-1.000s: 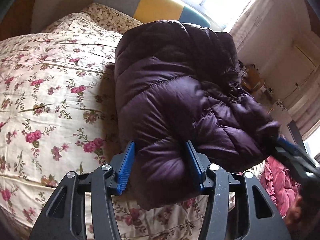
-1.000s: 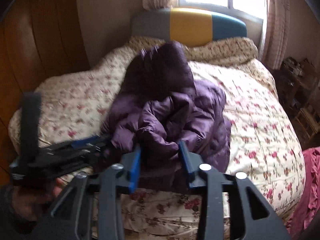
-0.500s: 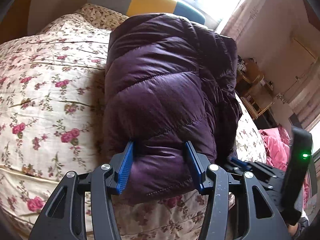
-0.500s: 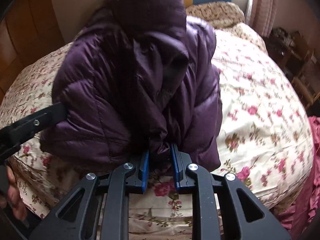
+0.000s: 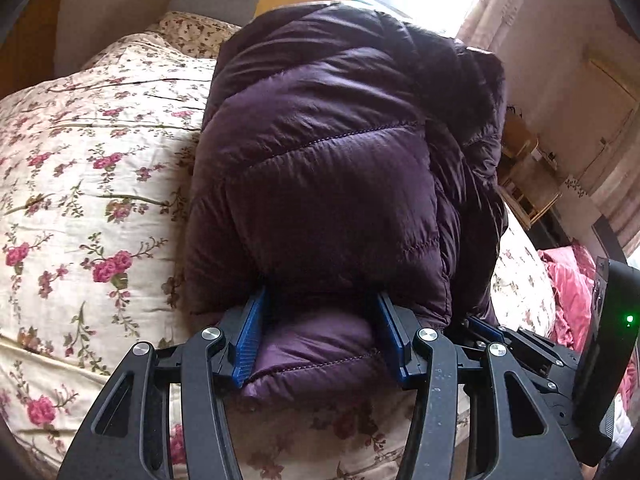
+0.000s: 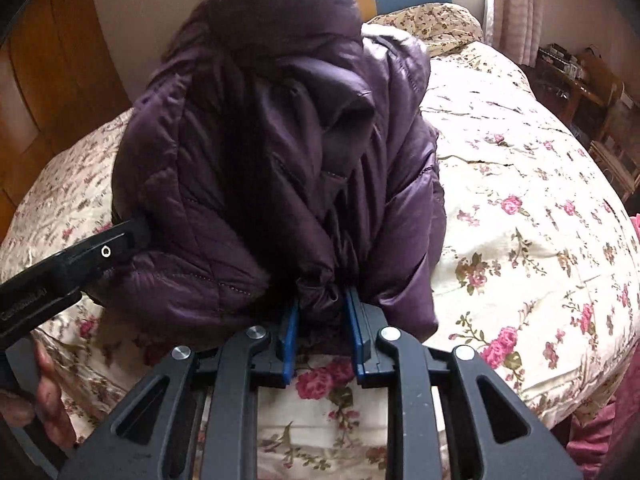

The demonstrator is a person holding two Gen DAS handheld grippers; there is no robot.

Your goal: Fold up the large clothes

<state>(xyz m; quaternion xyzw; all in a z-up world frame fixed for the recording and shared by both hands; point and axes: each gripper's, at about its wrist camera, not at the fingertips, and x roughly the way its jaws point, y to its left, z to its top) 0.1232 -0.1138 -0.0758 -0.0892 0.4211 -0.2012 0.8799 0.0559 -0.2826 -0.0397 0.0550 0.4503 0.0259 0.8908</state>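
1. Since a second ago: dark purple quilted down jacket (image 5: 340,168) swung over from a loose heap into a compact bundle, filling both wrist views.
2. Left gripper (image 5: 320,344) wide apart, straddling a thick padded fold at the hem; cannot tell whether actually clamped.
3. Right gripper (image 6: 322,332) narrowed, clenched on a bunched jacket edge.
4. Jacket resting on cream floral quilted bedspread (image 5: 80,184), near the bed's foot edge.
5. Judged: fold nearly complete; next, setting down and flattening.
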